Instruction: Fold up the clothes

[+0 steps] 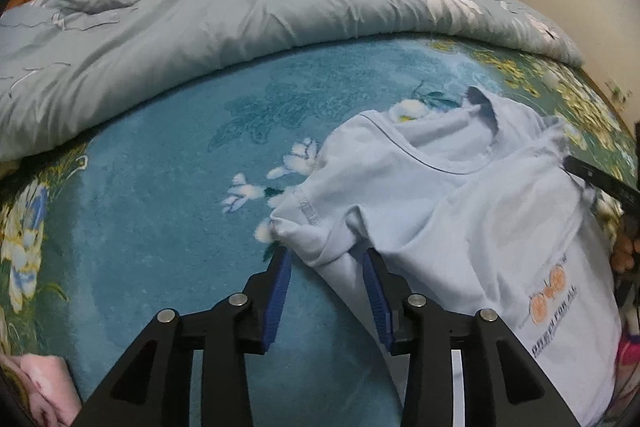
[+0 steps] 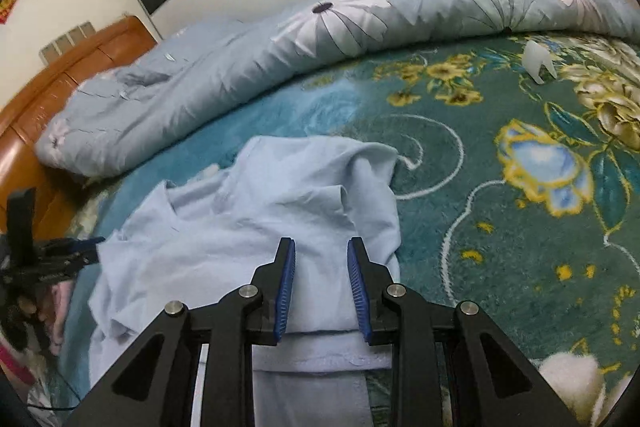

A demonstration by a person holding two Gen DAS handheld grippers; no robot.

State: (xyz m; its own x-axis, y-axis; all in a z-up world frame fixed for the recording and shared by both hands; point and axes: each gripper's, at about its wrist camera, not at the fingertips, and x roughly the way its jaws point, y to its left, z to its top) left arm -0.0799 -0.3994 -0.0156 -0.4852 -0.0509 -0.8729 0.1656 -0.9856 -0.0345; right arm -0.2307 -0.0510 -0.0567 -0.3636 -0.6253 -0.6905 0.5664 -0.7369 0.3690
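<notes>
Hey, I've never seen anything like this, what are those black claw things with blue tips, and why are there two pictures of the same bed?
Each claw is a hand-held gripper with a camera mounted on it, looking along its two fingers. One picture comes from the left gripper, the other from the right gripper. A light blue T-shirt lies crumpled on a teal floral blanket, with a grey-blue duvet bunched behind it. Both grippers are open with shirt fabric between their blue pads; neither has clamped it yet. The task is folding the shirt.
</notes>
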